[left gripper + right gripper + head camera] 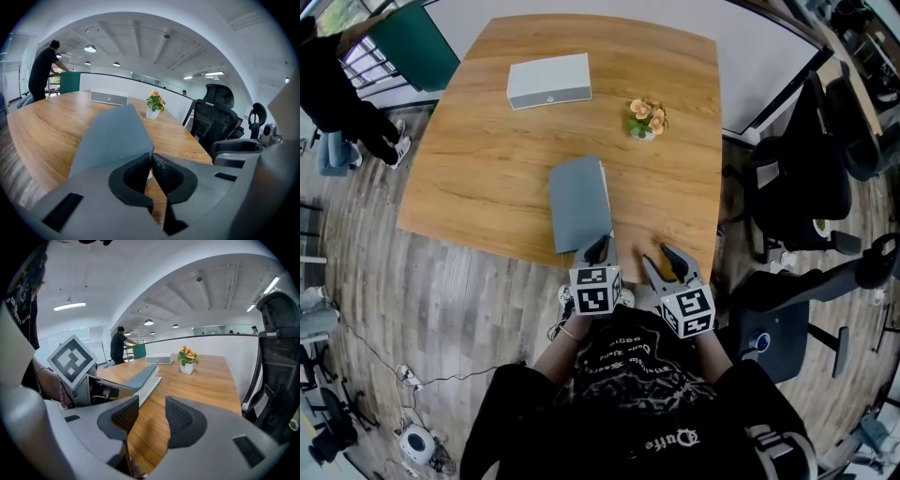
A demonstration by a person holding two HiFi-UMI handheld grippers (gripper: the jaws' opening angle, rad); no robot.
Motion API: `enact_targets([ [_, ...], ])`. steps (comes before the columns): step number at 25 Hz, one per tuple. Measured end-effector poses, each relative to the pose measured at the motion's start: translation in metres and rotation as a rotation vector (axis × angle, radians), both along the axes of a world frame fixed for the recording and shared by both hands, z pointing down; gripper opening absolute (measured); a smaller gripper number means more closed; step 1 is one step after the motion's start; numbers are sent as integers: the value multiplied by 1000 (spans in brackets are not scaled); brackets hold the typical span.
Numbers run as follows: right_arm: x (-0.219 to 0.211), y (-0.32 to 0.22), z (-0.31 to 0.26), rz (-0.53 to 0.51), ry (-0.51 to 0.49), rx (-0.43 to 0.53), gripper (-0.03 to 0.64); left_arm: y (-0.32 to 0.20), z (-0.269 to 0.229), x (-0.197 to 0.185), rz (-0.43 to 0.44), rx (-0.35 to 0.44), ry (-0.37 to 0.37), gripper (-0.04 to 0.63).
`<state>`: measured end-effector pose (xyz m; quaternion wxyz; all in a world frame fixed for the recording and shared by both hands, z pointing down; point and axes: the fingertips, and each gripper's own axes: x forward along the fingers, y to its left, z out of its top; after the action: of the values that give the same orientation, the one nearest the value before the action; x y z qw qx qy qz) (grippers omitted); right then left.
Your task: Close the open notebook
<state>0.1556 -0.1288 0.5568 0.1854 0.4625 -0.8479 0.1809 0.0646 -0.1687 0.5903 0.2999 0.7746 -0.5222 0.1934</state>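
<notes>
Pinching a corner of the raised grey cover (112, 136) of the notebook (579, 203) at the table (487, 141)'s near edge with the left gripper (598, 251) clamped tight, right gripper (672, 262) empty and half-open over that same edge, closing seemingly midway, next calling for easing the cover flat.

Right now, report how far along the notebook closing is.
Done: the grey cover of the rectangular notebook is swung nearly over. In hand: the left claw is shut on the cover's corner, holding it slightly above the white pages. Left: lower it flat and let go. The right claw is open and empty above the wooden table.
</notes>
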Motion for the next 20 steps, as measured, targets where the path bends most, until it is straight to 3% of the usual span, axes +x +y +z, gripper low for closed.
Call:
enact_targets([
  [11,17,6,10,-15,9,-29,183,2,30,6,-10,-146,28,35],
  [17,15,7,10,-35,2,-35,183,5,38,14,76,-237,54,37],
  [20,9,8,11,-51,-1,-33,183,5,38,14,100,-260,102,37],
])
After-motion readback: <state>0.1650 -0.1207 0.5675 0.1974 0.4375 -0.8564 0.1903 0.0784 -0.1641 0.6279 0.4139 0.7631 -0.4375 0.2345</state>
